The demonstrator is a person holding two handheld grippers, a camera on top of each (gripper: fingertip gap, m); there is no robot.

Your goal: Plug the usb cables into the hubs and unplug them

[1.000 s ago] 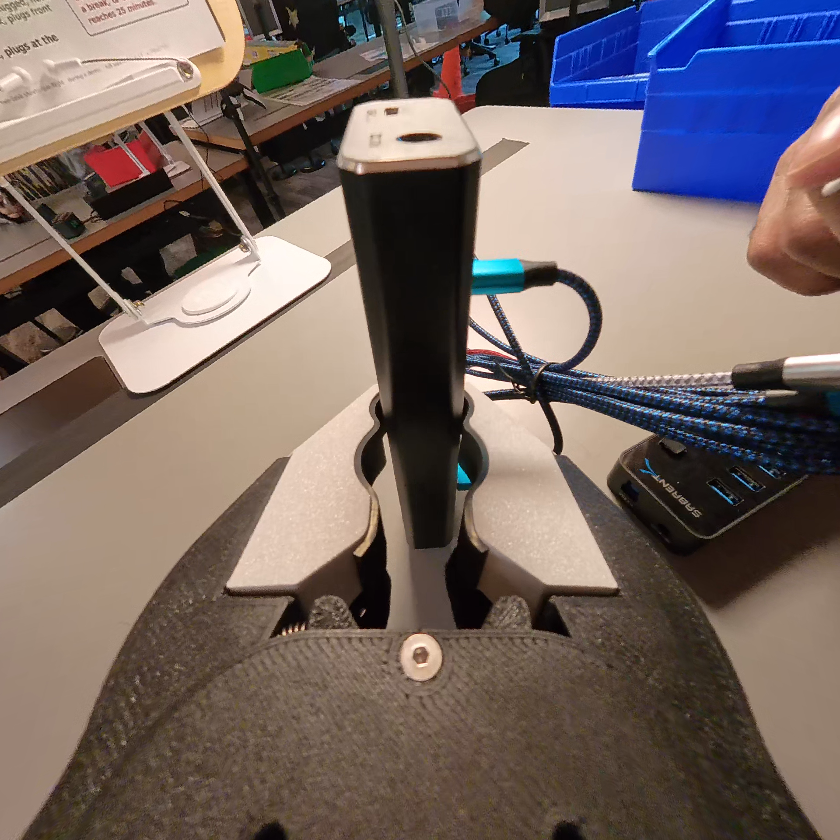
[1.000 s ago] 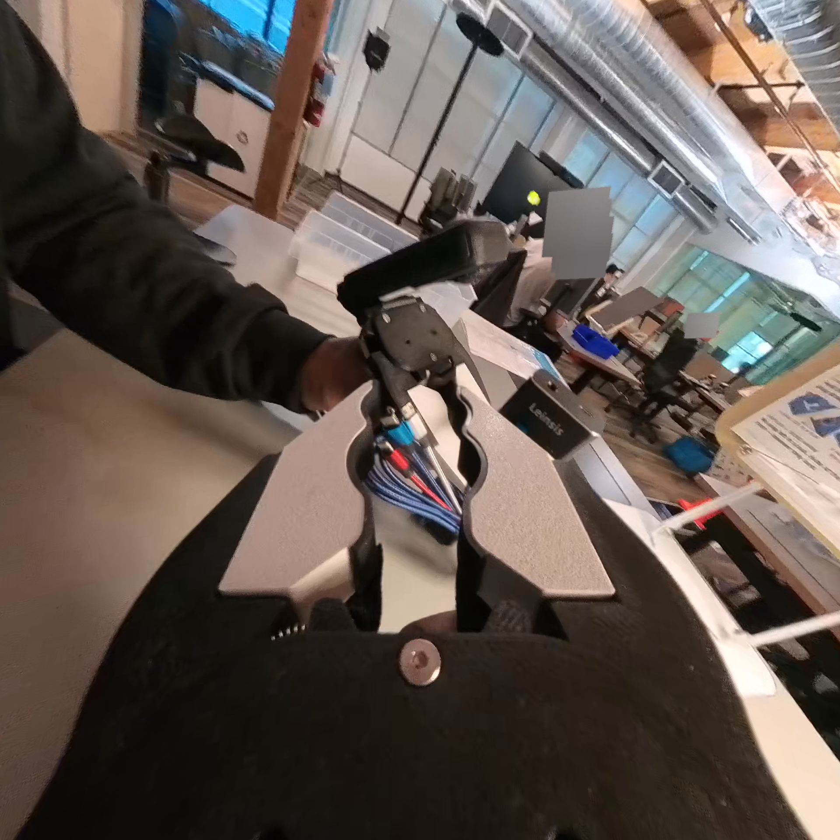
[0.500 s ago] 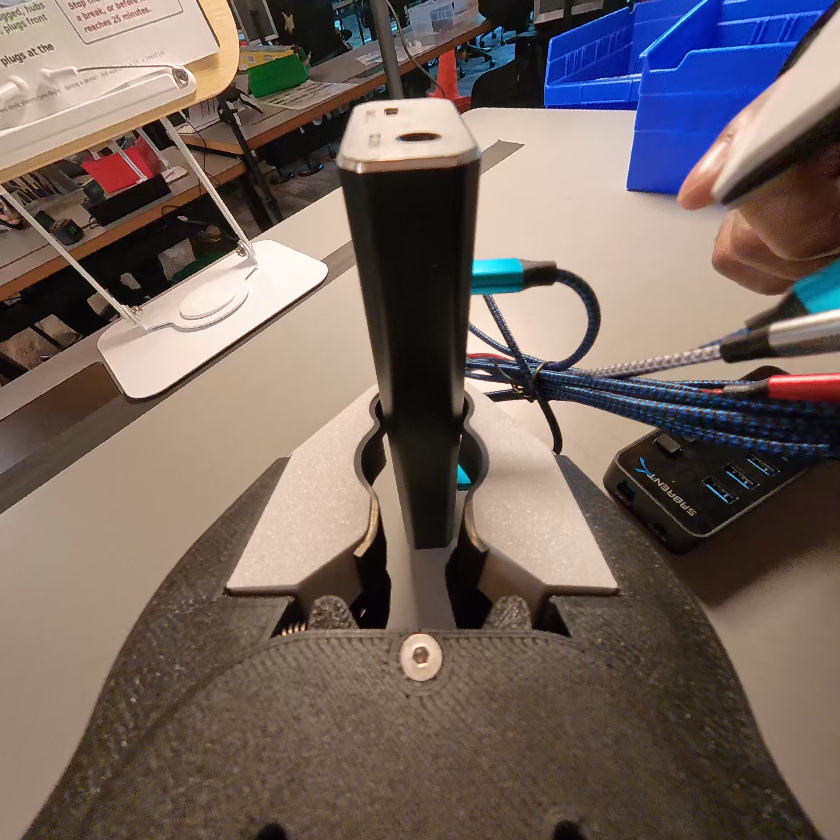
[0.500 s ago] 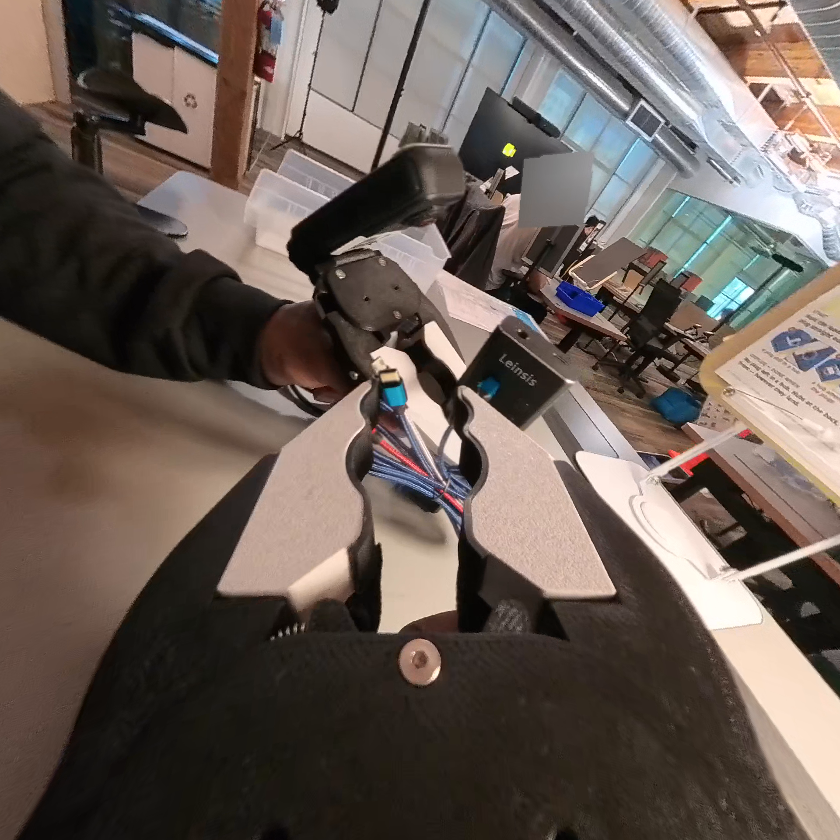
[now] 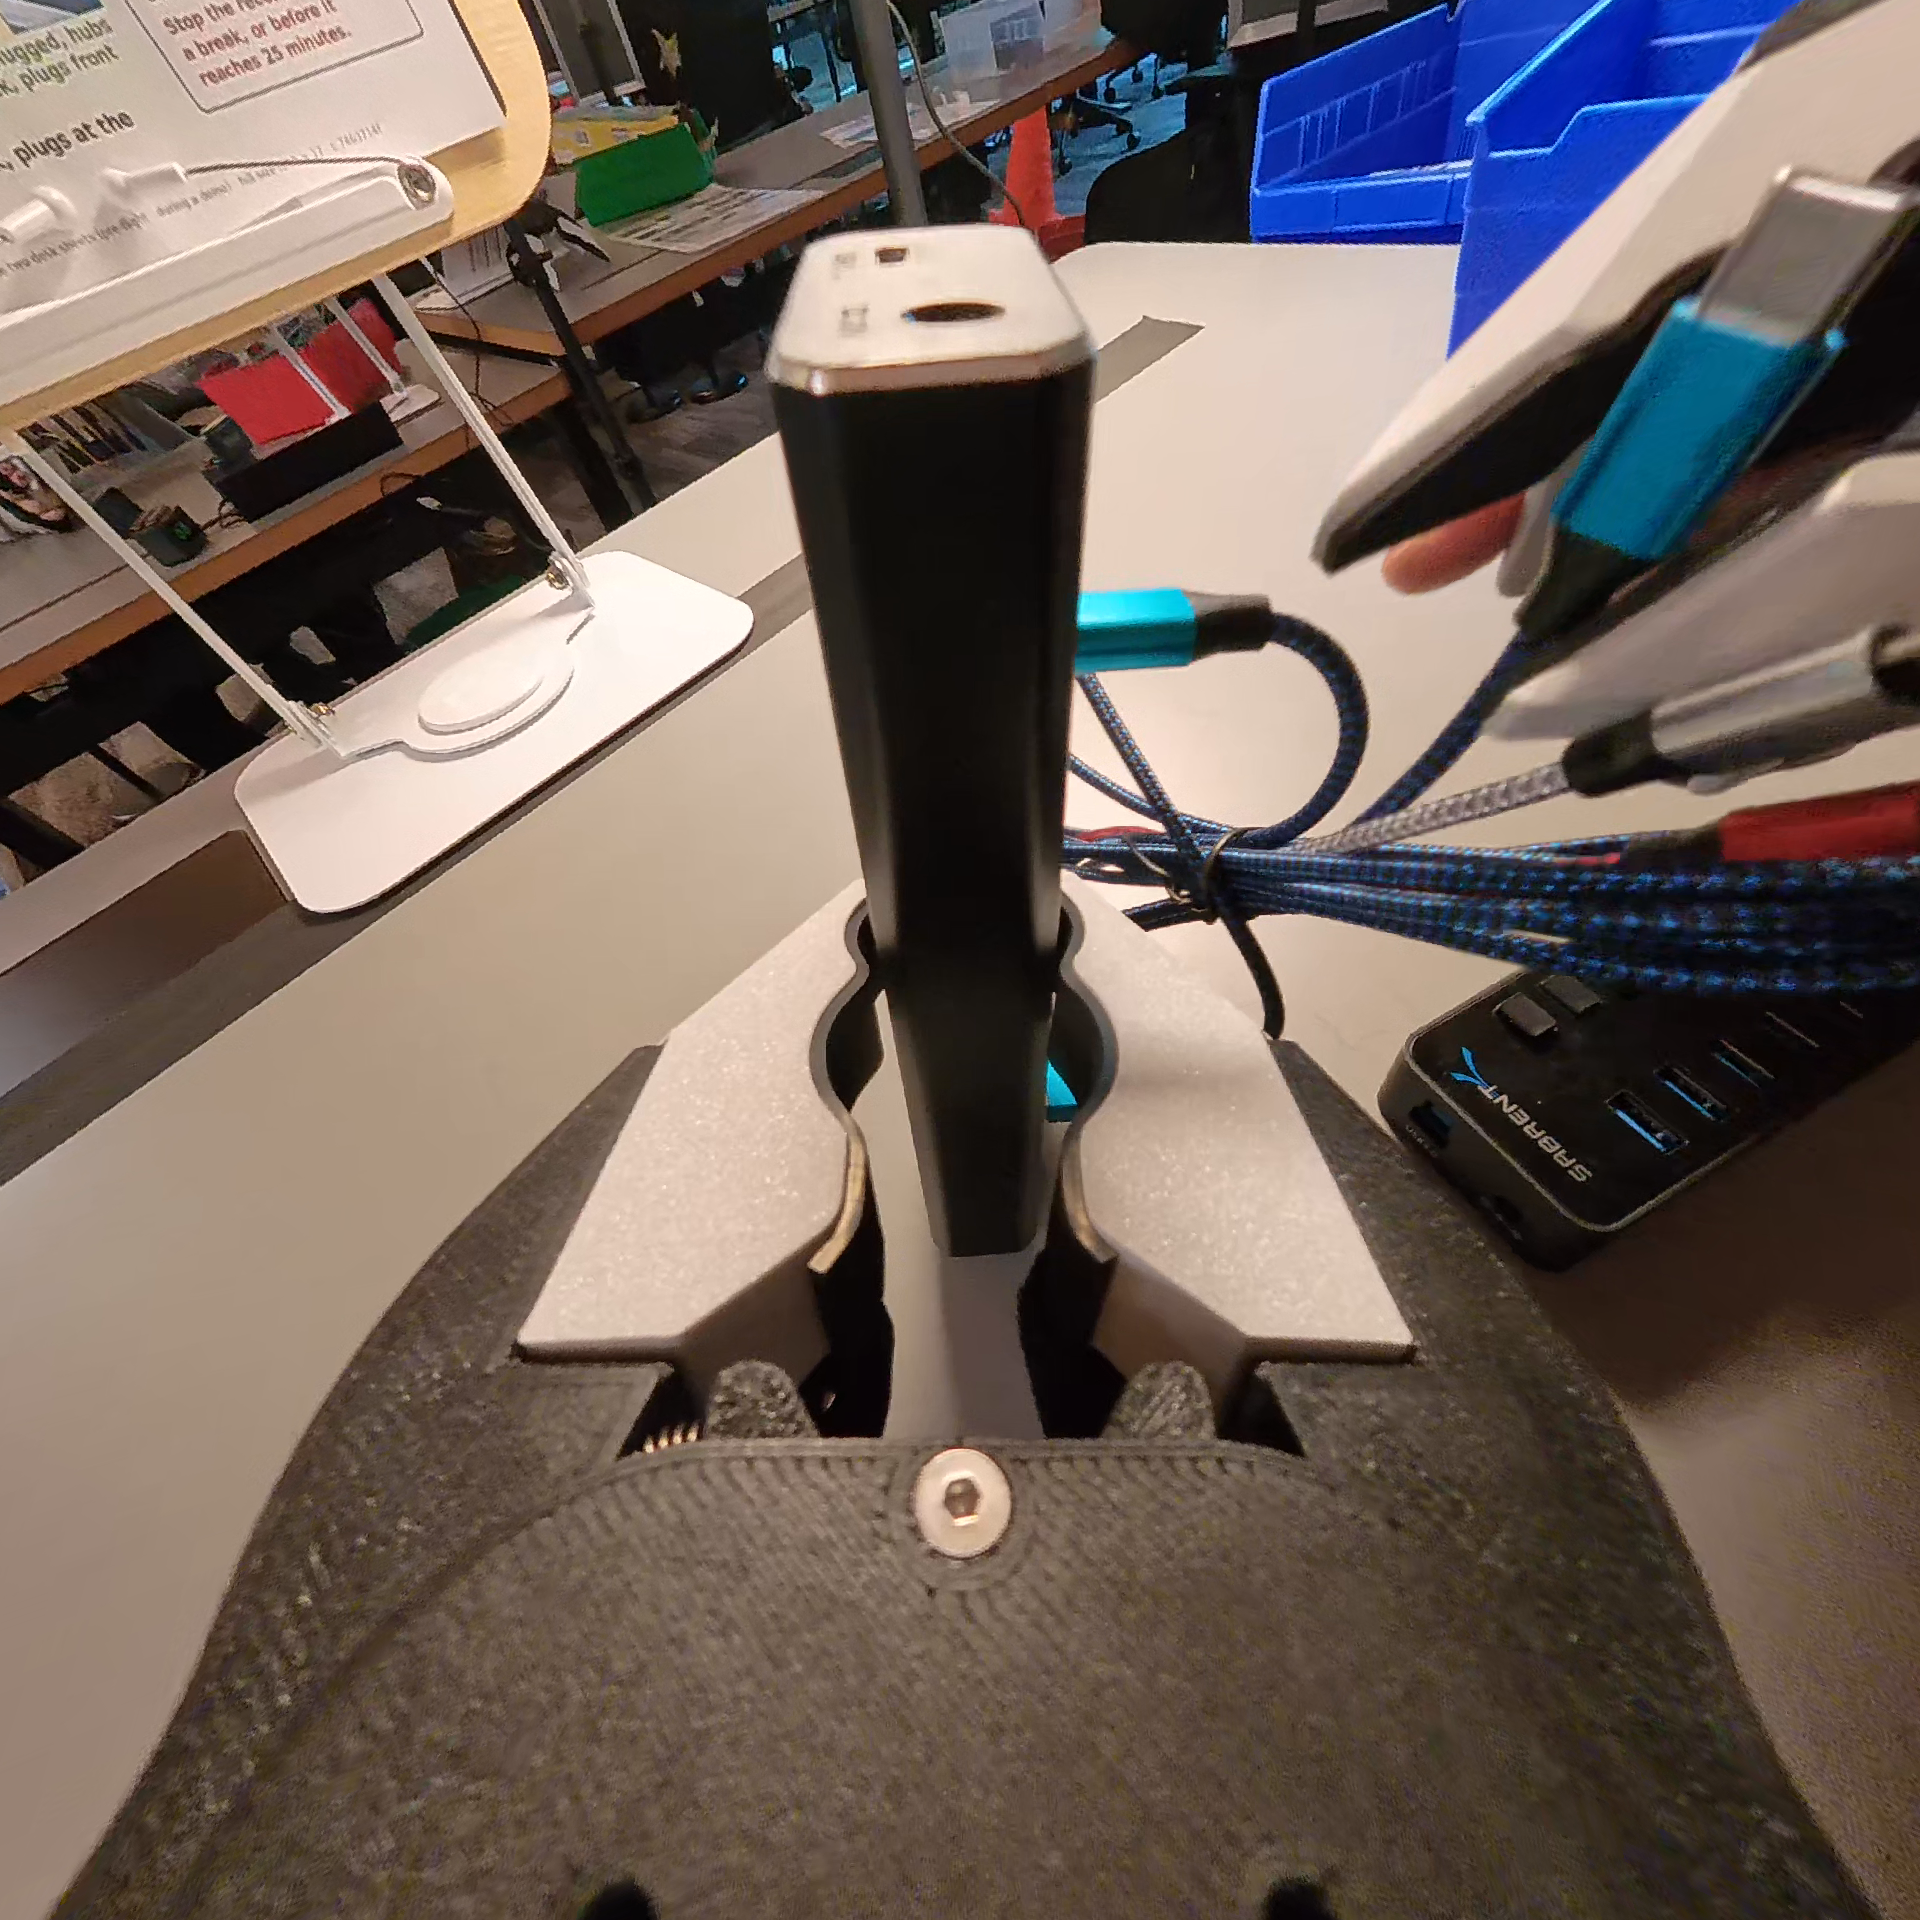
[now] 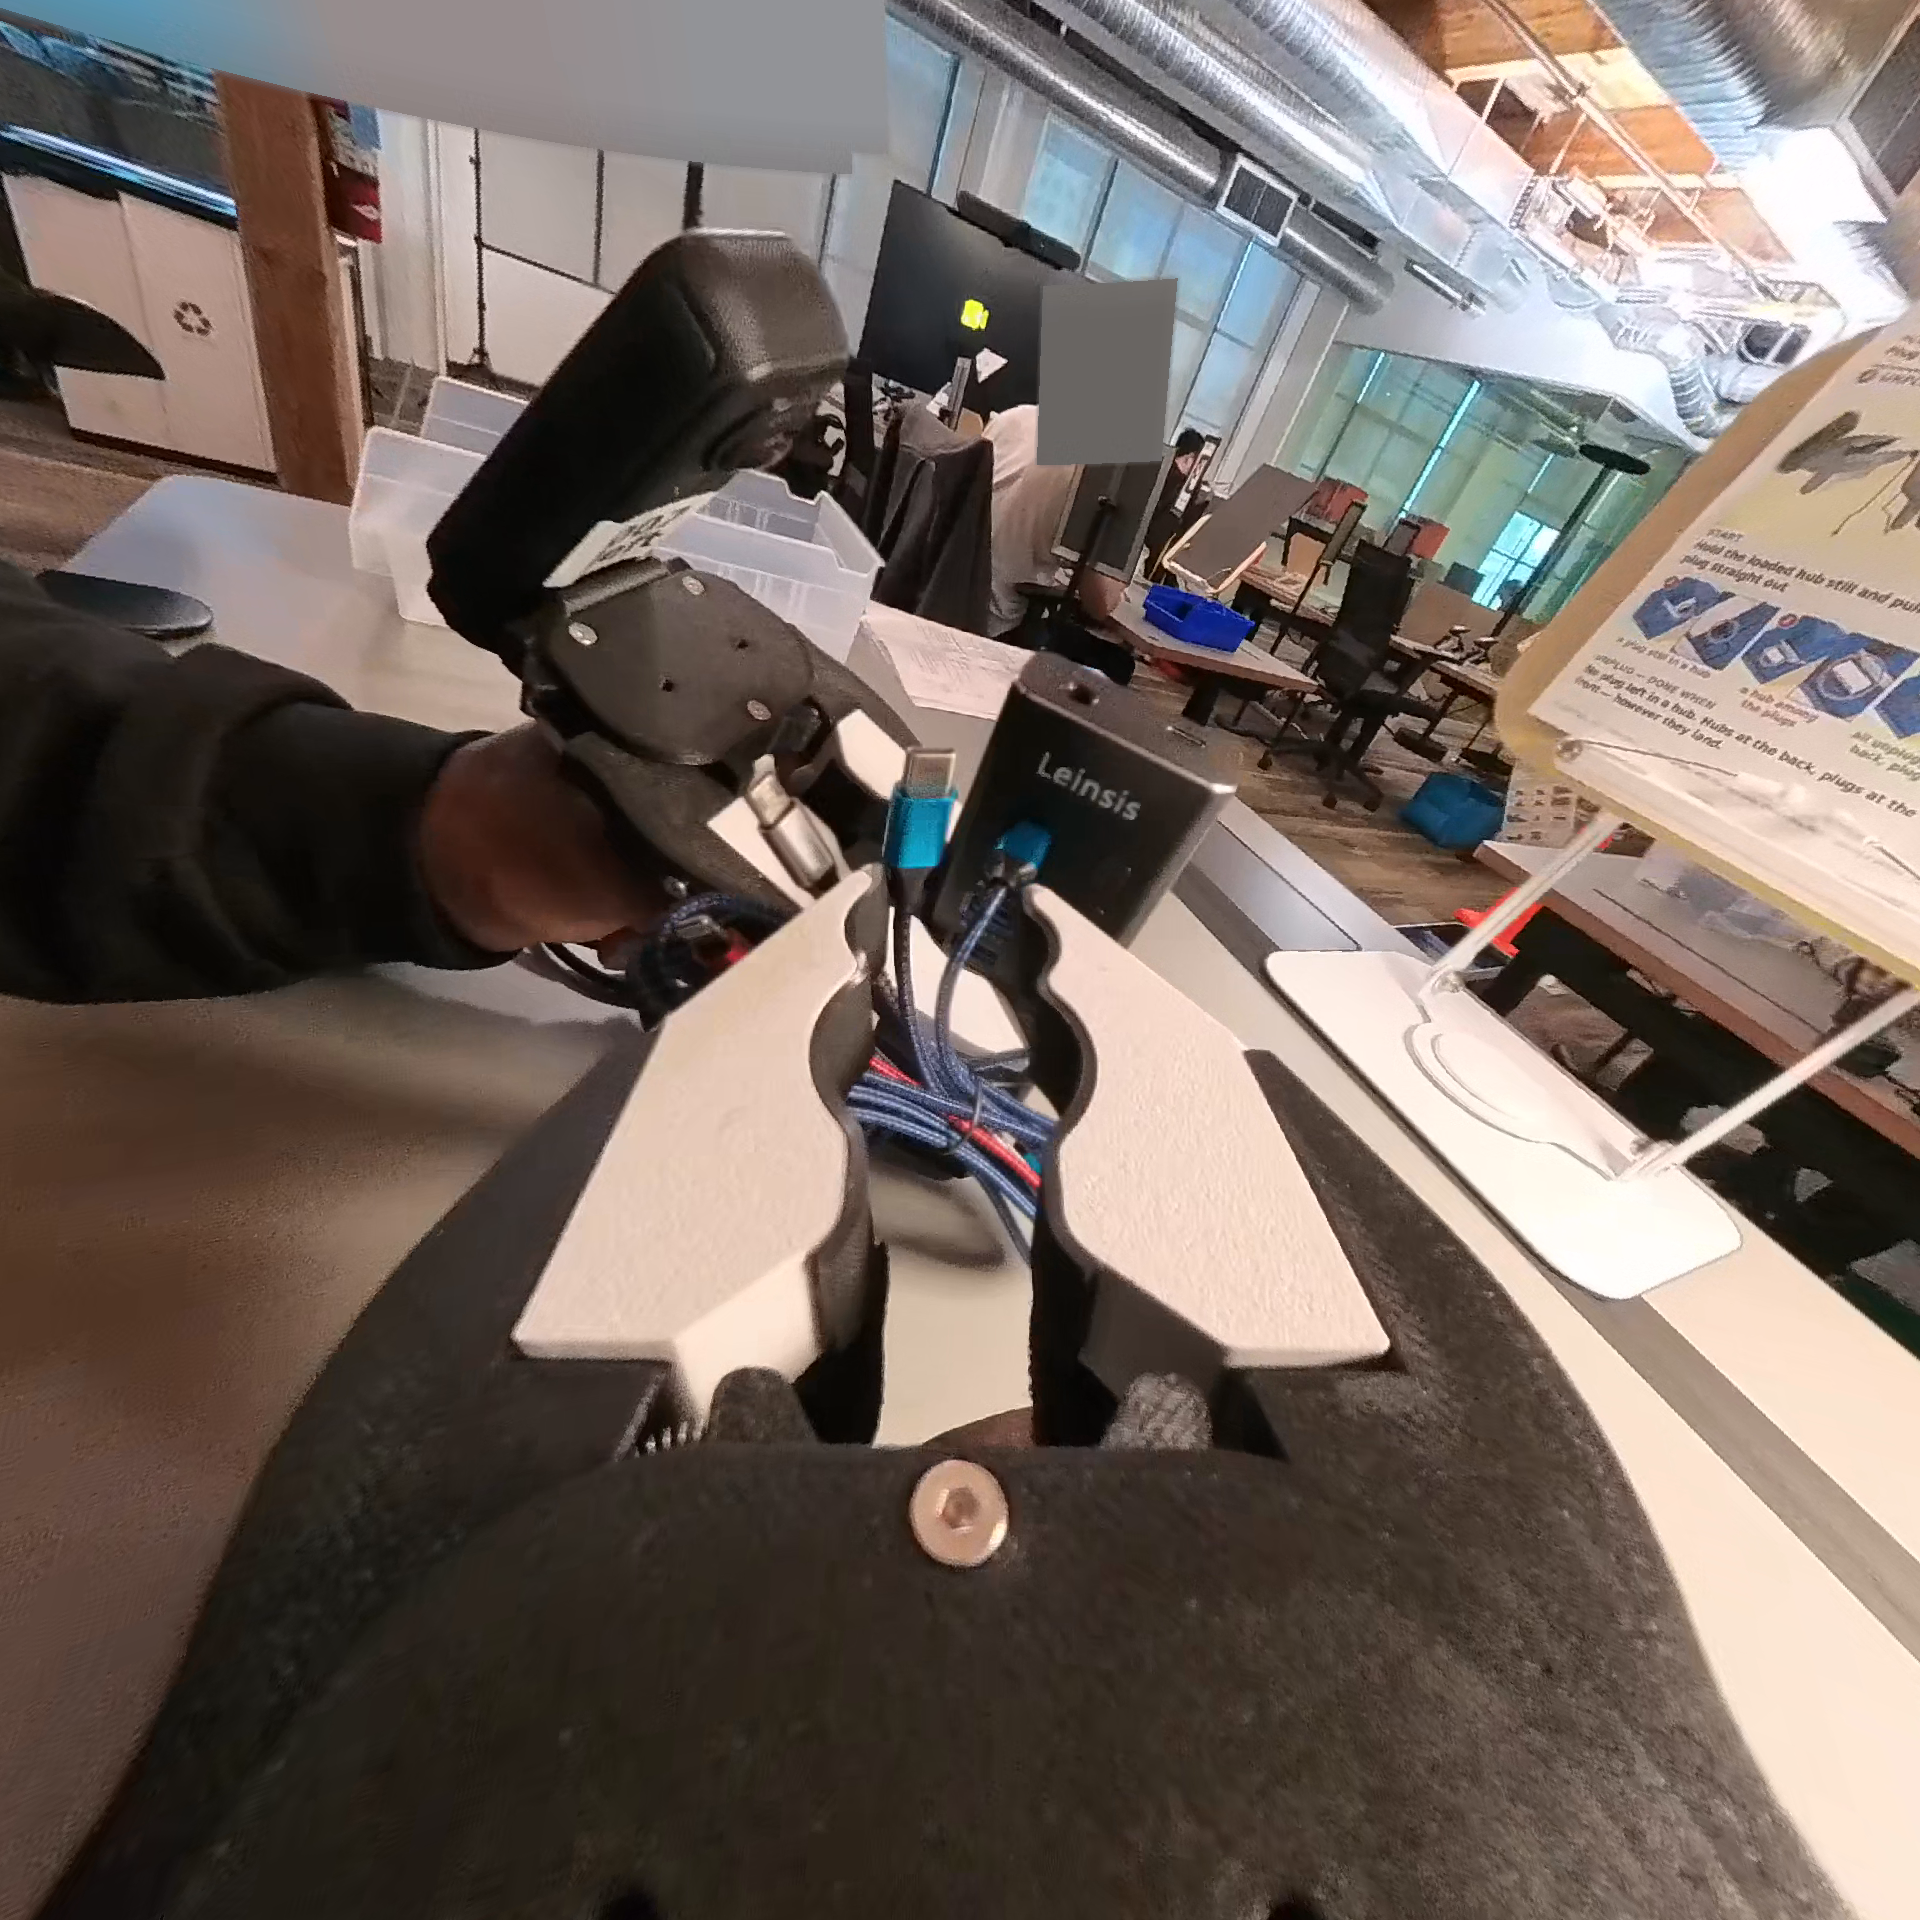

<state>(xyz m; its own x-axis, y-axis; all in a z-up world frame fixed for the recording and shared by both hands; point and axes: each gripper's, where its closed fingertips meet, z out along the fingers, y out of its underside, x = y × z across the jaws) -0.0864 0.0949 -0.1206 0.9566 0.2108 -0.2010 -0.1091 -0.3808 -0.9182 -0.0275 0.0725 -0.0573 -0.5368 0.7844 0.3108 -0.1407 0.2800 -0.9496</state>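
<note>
The left tool (image 5: 961,1081) is clamped on a tall dark hub (image 5: 935,665) held upright above the grey bench (image 5: 436,1018), with one teal-headed cable (image 5: 1127,628) plugged into its side. The right tool (image 6: 951,925) pinches a second teal plug (image 6: 920,816) at its fingertips, close beside the hub's (image 6: 1081,821) ported face and not yet seated. A tied bundle of blue braided cables (image 5: 1507,894) sags between both tools, crossing over a flat black hub (image 5: 1621,1112) lying on the bench. A white instruction stand (image 5: 499,748) sits to the left; blue bins (image 5: 1382,135) stand behind.
</note>
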